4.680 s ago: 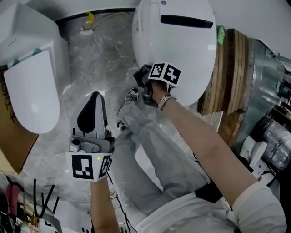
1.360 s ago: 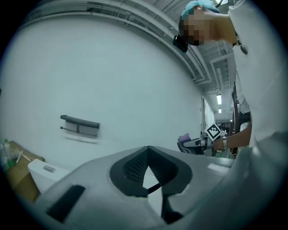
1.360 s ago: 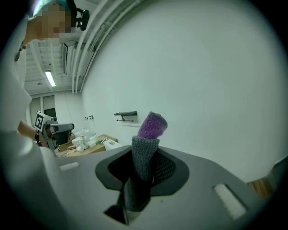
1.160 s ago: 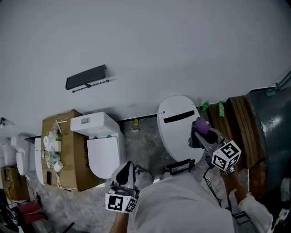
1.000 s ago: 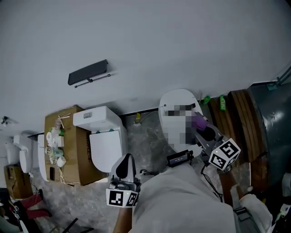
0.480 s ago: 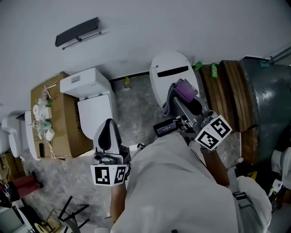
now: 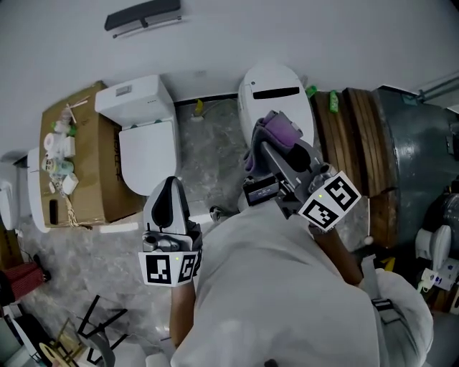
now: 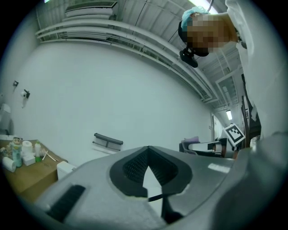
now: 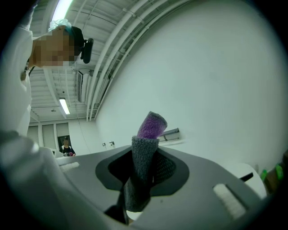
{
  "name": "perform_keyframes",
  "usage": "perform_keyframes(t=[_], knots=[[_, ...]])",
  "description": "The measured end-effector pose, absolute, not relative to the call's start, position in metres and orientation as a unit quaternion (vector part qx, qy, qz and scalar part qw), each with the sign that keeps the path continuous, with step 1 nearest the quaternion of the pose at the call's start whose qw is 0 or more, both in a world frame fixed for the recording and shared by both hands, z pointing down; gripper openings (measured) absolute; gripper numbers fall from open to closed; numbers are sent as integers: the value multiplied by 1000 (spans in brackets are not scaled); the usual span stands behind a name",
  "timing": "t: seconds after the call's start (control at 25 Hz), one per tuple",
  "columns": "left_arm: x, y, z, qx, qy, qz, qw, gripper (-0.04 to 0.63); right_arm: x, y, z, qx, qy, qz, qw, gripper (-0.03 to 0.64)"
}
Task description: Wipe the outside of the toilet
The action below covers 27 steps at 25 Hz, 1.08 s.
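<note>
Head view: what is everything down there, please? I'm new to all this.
oval toilet: one, white, lid shut, by the wall, centre.
tanked toilet: one, white, left of the oval one.
cardboard box: one, brown, left of the tanked toilet, small items on top.
wall bar: one, dark, on the white wall.
green bottles: two, by the wall, right of the oval toilet.
wooden boards: several, brown, on edge, right of the bottles.
floor: grey marble.
cloth: one, purple and grey, in the right gripper.
left gripper: one, grey, fingers together, empty.
right gripper: one, grey, fingers shut on the cloth.
</note>
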<state>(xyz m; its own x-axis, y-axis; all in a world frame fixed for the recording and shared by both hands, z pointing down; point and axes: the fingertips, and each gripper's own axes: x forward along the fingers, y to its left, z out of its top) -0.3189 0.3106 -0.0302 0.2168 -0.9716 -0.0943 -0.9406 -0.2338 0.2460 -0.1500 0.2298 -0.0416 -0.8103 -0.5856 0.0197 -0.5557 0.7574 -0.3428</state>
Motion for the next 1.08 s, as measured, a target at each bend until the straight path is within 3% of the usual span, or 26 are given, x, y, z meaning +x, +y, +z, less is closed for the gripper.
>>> perform_keyframes(t=[0.44, 1.08], knots=[[-310, 341, -28, 818, -558, -125, 62, 5, -133, 287, -42, -361, 920, -147, 36, 92], [-229, 352, -40, 836, -526, -141, 64, 5, -29, 318, -58, -416, 901, -112, 51, 92]])
